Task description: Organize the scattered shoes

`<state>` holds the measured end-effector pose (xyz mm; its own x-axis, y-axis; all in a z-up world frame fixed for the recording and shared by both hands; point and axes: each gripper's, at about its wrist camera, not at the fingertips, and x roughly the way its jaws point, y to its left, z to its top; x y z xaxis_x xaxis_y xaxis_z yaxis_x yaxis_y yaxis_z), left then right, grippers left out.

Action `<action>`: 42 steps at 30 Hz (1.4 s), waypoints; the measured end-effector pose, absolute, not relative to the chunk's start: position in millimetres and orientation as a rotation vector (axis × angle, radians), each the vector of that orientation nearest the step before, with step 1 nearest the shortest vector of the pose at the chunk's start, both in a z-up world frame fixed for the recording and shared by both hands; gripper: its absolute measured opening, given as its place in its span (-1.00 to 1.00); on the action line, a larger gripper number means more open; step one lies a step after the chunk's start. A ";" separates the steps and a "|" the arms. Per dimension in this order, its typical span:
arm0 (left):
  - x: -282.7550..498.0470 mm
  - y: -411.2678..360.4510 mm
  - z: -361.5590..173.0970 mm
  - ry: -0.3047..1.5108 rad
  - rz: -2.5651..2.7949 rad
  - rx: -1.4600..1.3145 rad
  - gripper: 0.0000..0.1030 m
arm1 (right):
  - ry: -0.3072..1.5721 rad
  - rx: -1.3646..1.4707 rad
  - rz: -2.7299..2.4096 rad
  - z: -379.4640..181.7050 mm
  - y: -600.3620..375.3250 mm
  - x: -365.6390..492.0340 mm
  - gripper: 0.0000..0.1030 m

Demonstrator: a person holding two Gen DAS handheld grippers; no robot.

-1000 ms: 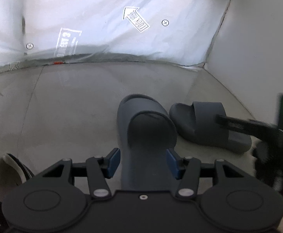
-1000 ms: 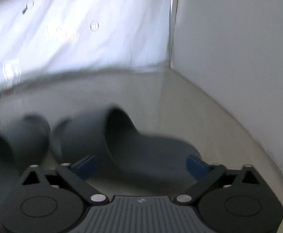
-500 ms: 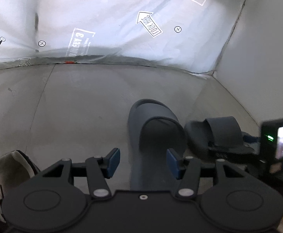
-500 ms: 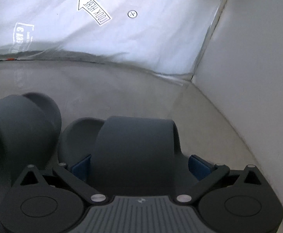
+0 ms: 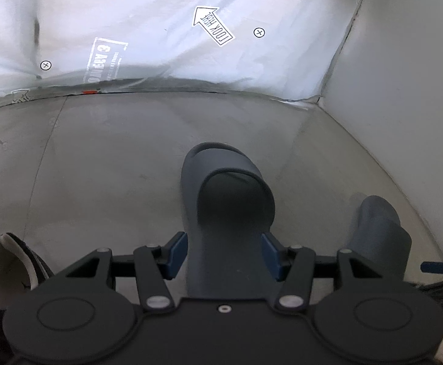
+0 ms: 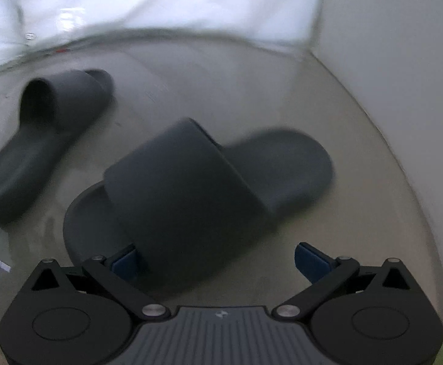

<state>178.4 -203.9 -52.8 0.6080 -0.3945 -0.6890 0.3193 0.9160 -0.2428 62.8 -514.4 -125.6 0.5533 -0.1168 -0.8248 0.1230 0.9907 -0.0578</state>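
I was at the pairing step: my left claw (image 5: 224, 254) had its blue pads pressed on both sides of one dark grey slipper (image 5: 227, 213) near its heel, the toe pointing toward the far plastic sheet (image 5: 160, 30) with the printed arrow. My right claw (image 6: 213, 258) looked wide; its left pad sat close against the strap of the second slipper (image 6: 191, 194), but the right pad stood clear of it with bare floor between, so I judged it not gripped, though the view was blurred. That second slipper lay skewed on the grey floor (image 5: 99, 152), toe angled toward the white side wall (image 6: 404, 45), well apart from the one in my left claw. The next move, as I judged it, called for closing properly on that slipper or nudging it, turning it so both toes pointed the same way, and setting the two side by side. I counted two grey slippers, one black-and-white shoe (image 5: 5, 273) at the left edge of the left view, and two claws. Whether more shoes lay out of view I could not tell.
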 end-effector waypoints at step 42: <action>171.3 -191.2 -64.1 0.788 -0.372 -0.122 0.06 | 1.049 0.238 0.221 -133.7 -488.9 169.9 0.99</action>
